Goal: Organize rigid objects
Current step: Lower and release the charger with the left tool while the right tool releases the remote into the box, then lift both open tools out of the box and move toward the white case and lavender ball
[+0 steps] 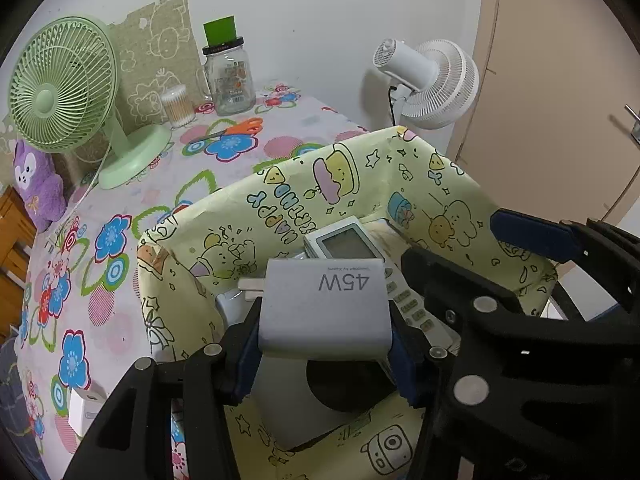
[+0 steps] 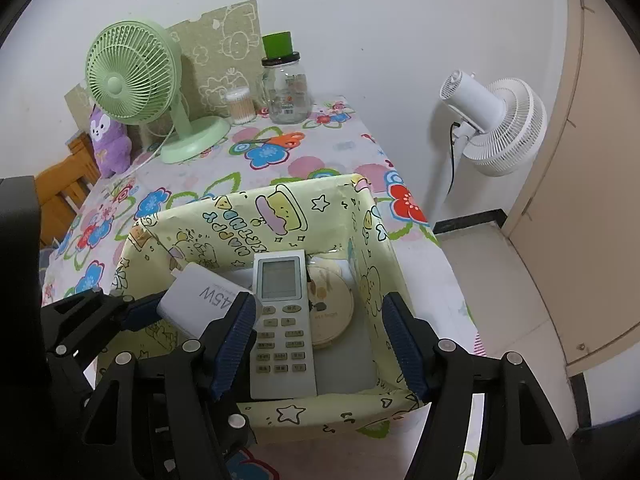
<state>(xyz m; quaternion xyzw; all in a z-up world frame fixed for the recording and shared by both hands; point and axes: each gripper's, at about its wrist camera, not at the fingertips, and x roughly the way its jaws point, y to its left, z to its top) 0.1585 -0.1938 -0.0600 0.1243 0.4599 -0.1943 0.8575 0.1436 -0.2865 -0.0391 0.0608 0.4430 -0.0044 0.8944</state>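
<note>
While the left hand-held gripper (image 1: pixel 324 344) clamps the 45W charger (image 1: pixel 326 306) over the box (image 2: pixel 360 208) and the right hand-held gripper (image 2: pixel 320 344) stands open above the remote (image 2: pixel 282 320), an early release could drop the charger onto the remote's screen.

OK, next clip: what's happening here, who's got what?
A person is tidying hard items into a yellow cartoon-print box on the flowered table. The left tool is clamped on a white 45W charger, held over the box. The right tool is open and holds nothing, above a remote control lying in the box beside a round compact.
</note>
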